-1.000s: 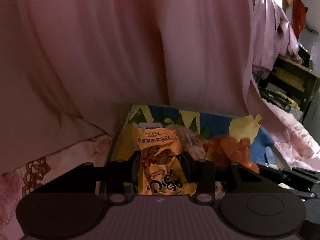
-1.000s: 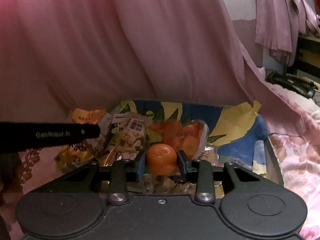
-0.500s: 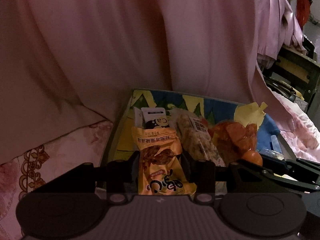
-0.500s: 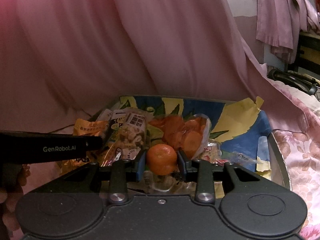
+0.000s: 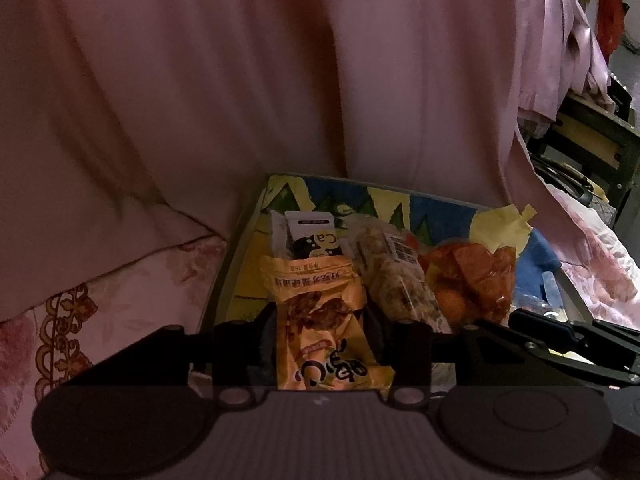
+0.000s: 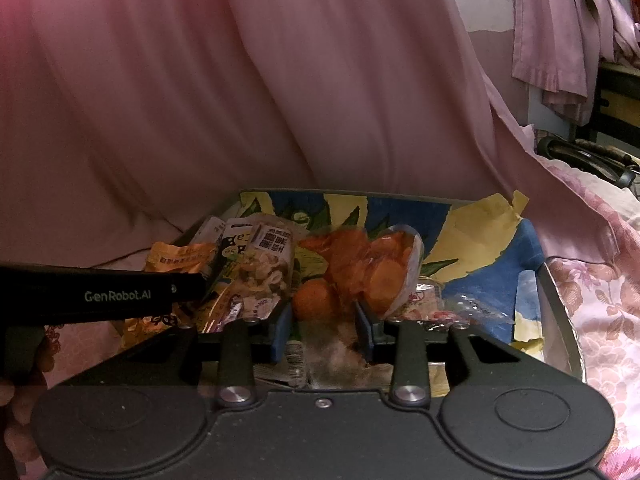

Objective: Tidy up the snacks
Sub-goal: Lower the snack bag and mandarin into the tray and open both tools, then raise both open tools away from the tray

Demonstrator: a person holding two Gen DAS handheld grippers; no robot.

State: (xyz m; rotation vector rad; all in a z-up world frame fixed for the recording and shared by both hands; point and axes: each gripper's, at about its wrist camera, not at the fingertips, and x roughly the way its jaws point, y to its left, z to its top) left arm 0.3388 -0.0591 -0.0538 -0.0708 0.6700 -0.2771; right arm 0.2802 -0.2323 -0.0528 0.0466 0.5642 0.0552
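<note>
Pink curtain folds hang behind the tray we face, its floor patterned blue and yellow. Inside lie a clear nut bag, a bag of orange slices and a white Ca pack. Our left gripper has just been easing wider around the orange snack packet, whose long axis runs away from us. Our right gripper flanks a mandarin; we cannot tell whether its pads press.
</note>
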